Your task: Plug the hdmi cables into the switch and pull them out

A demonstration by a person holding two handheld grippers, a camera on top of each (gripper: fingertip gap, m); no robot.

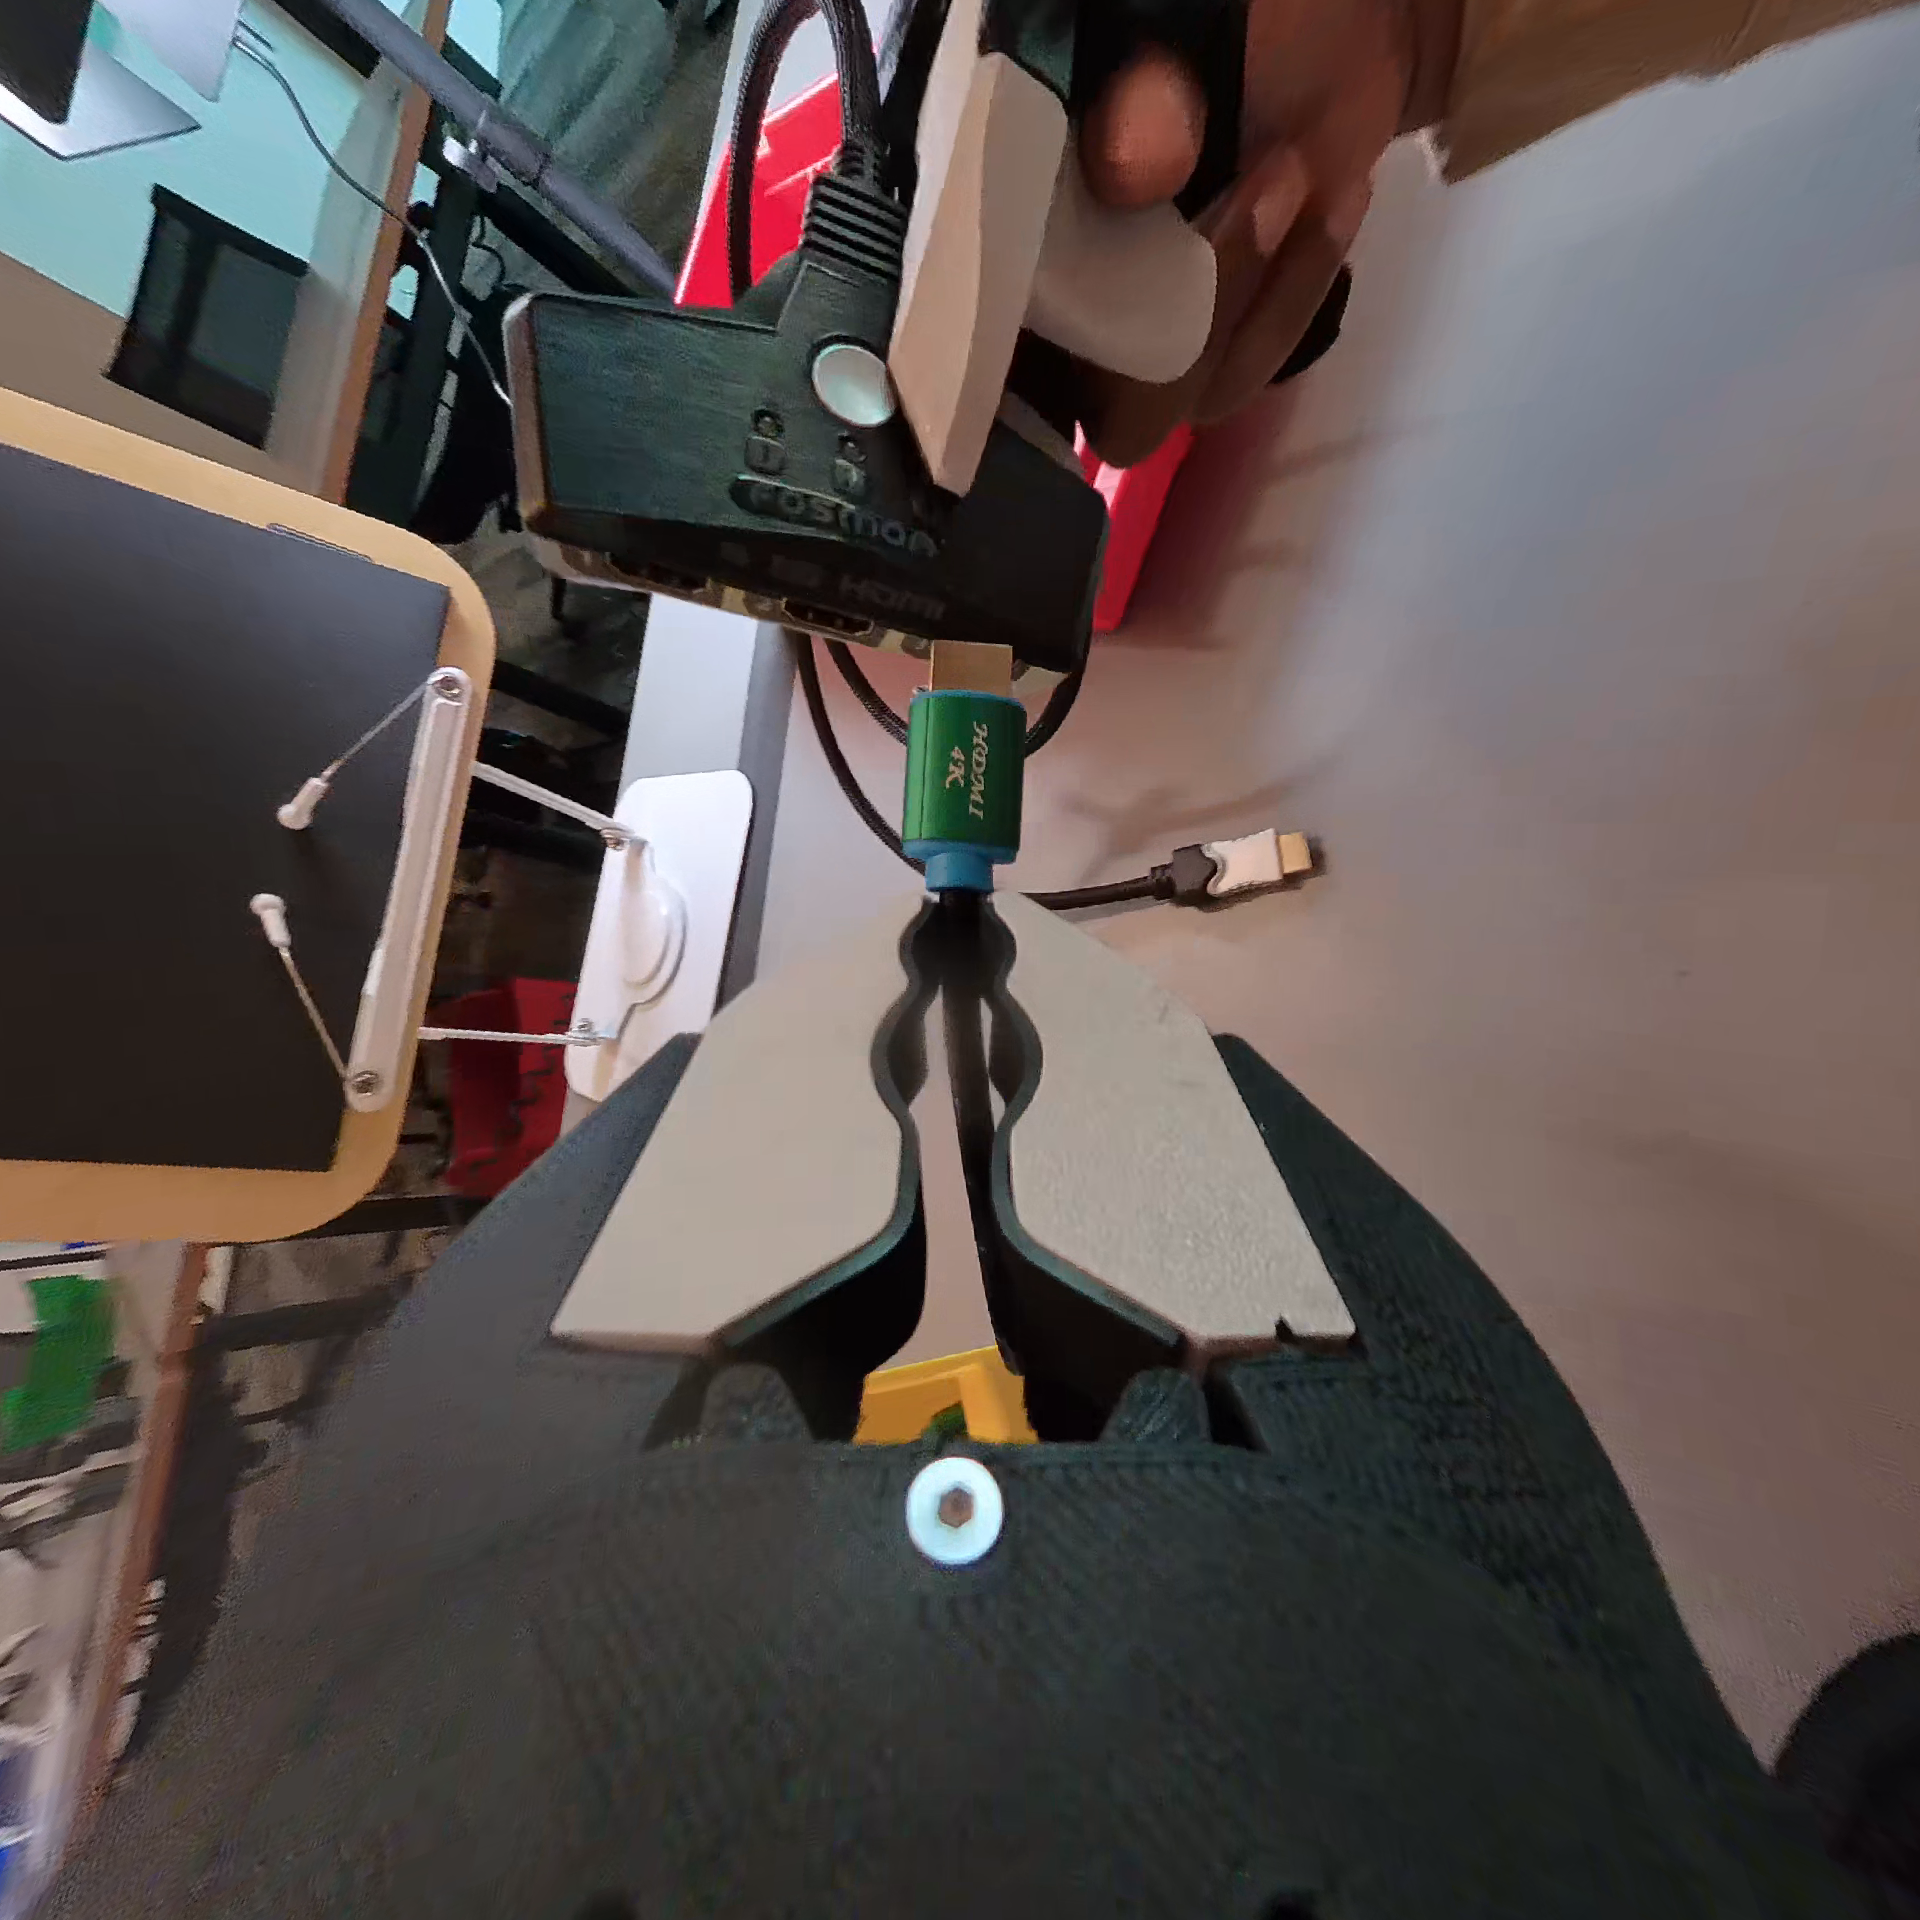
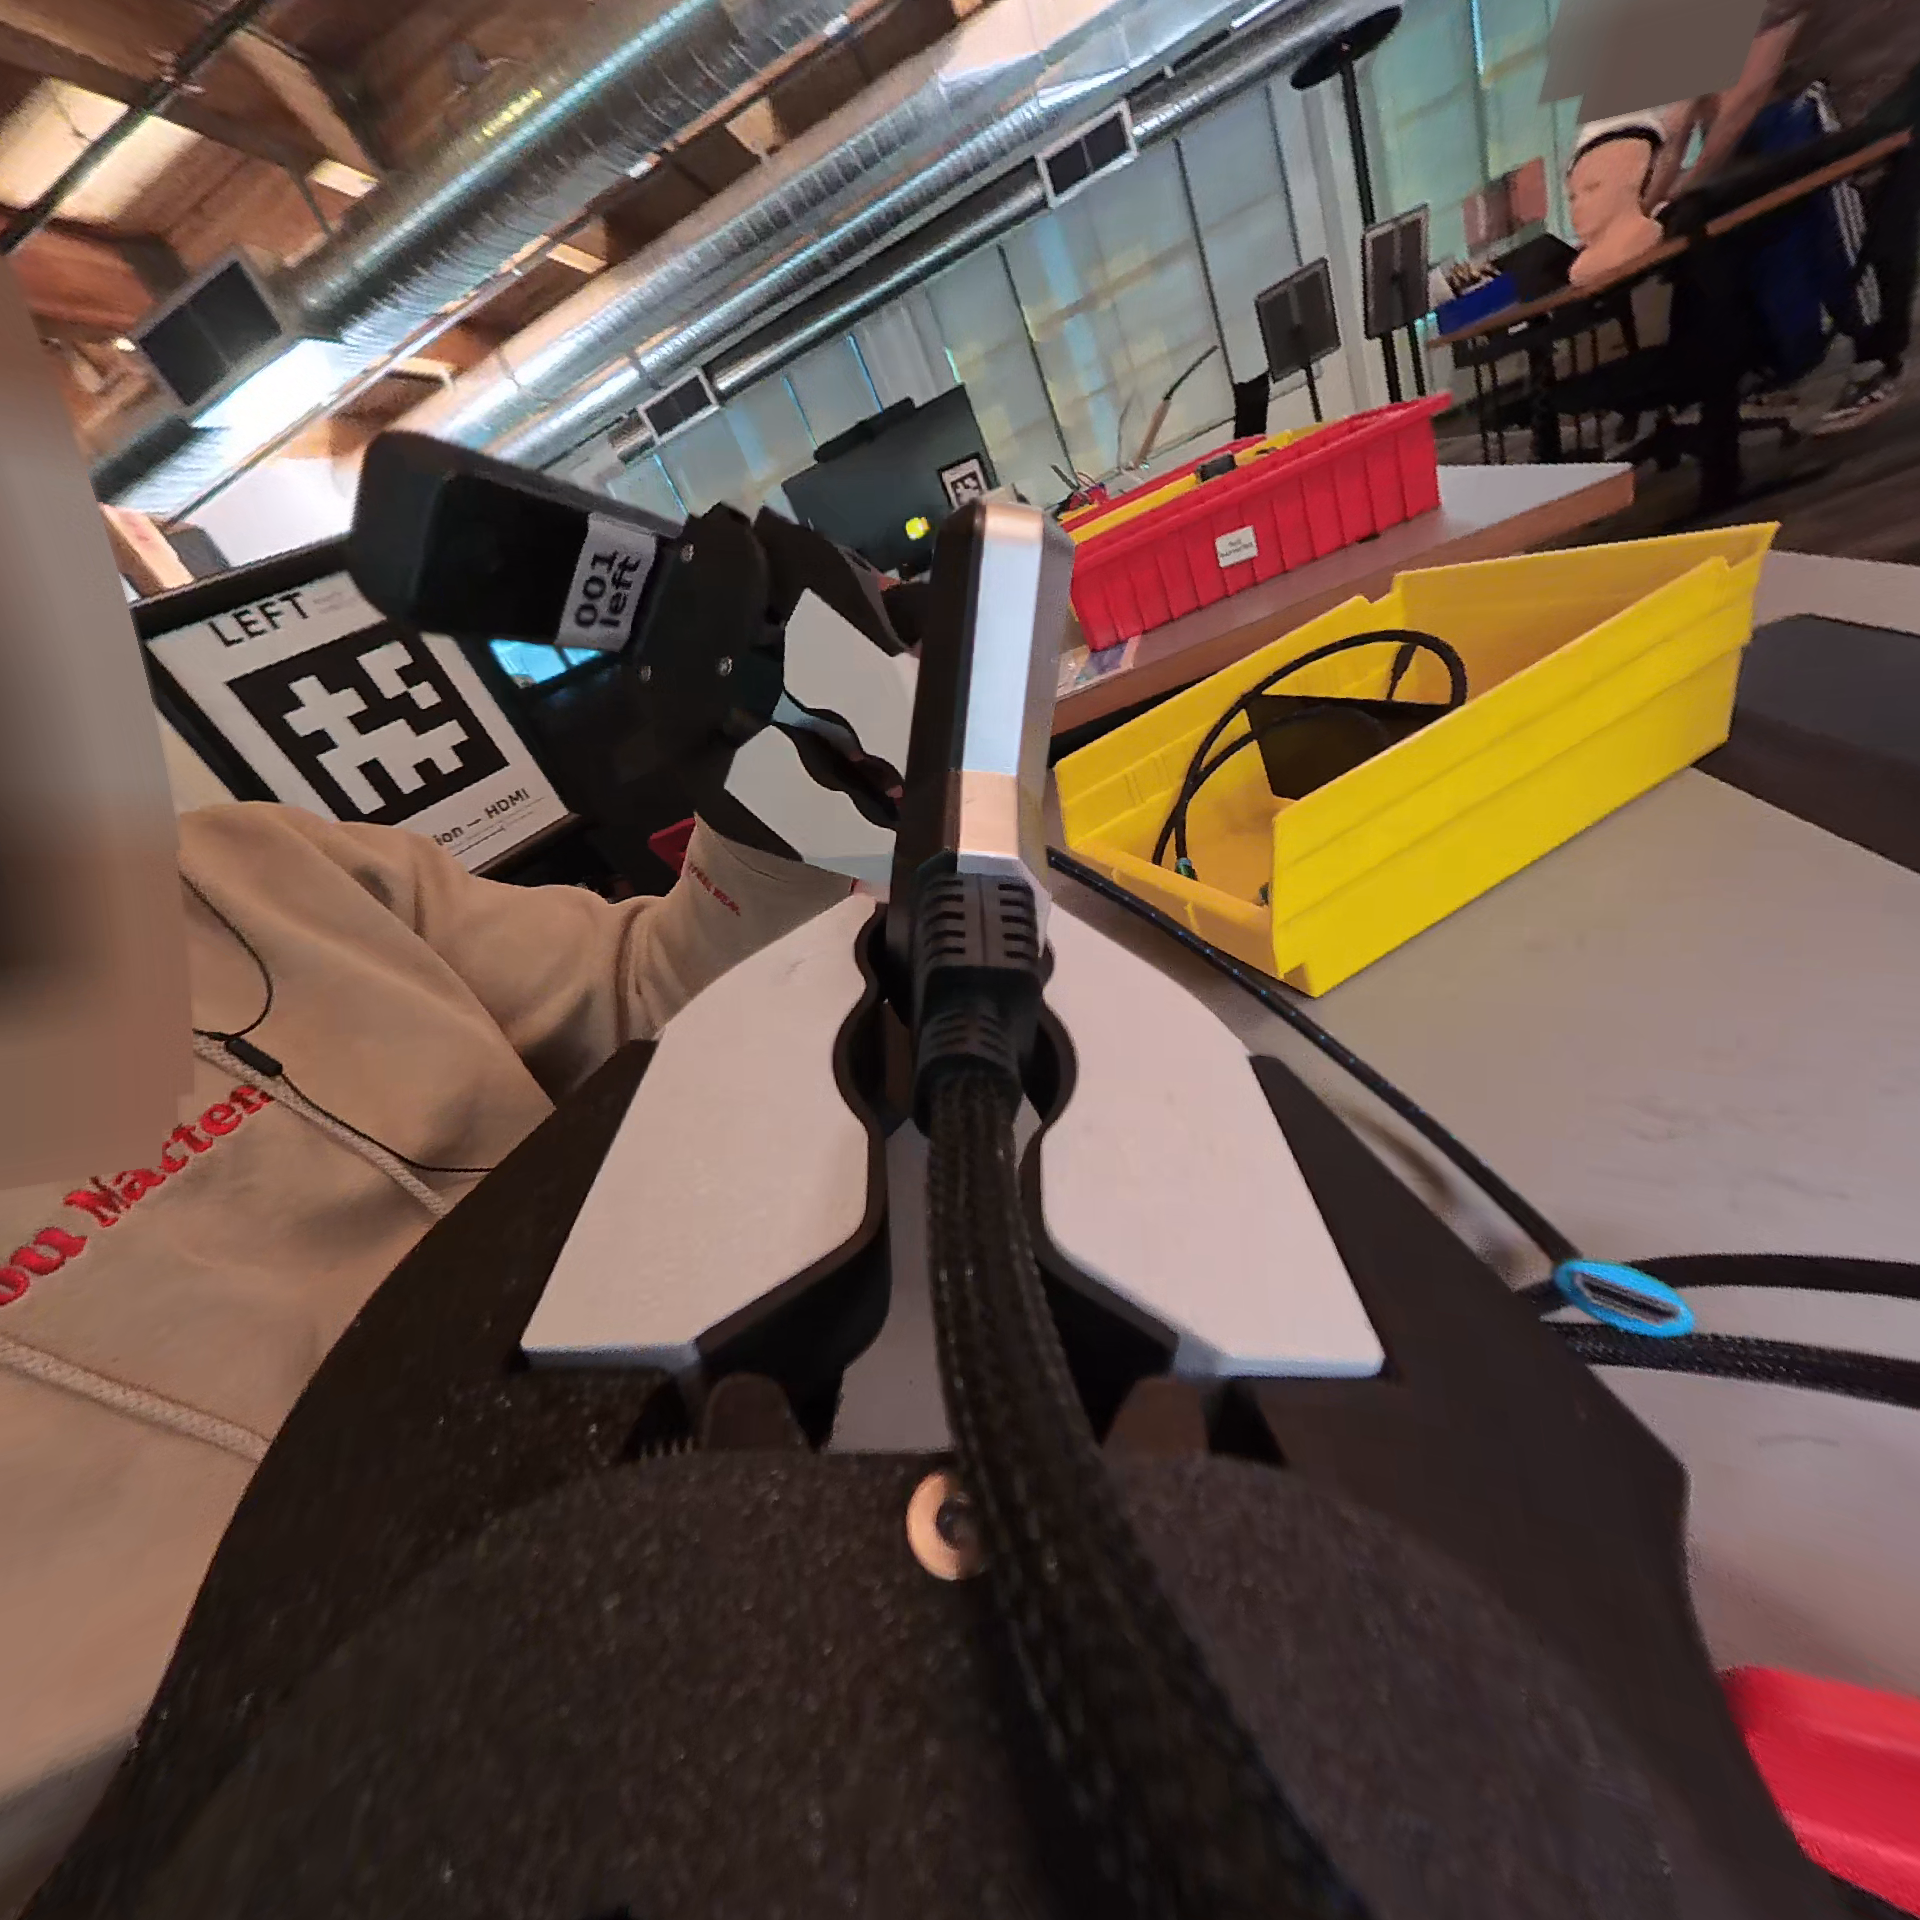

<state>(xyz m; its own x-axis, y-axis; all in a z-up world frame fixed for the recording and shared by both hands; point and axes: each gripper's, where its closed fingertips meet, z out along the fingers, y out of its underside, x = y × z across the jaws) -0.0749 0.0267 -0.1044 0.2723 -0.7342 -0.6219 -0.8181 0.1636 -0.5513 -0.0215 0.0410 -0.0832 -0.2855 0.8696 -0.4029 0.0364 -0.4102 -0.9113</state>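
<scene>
1. The left tool (image 1: 951, 914) was closed on the thin black cable just behind the green plug (image 1: 961, 774), its fingertips touching the plug's blue collar.
2. The plug's metal tip stood at the switch (image 1: 800, 468), at the port nearest the switch's right end; whether it had entered the port could not be told, since most of the metal still showed.
3. The right tool (image 2: 961, 935) was clamped on the switch, held up off the bench, with the braided lead (image 2: 987, 1247) running back between its fingers.
4. Two other ports on the switch's front face appeared empty.
5. A silver plug (image 1: 1252, 857) lay loose on the grey bench (image 1: 1558, 727) beyond the left tool, and a yellow bin (image 2: 1455, 769) with more cables sat further along the bench.
6. Likely risks:
   - The grip sat on the cable, not the plug body, so pushing could have buckled the cable and tilted the plug off line with the port.
   - A skewed tip could have jammed on the port rim or scraped it.
   - With the switch held in the air, a push could have twisted it in the right tool.
   - Pulling by the cable could have strained the collar joint.
</scene>
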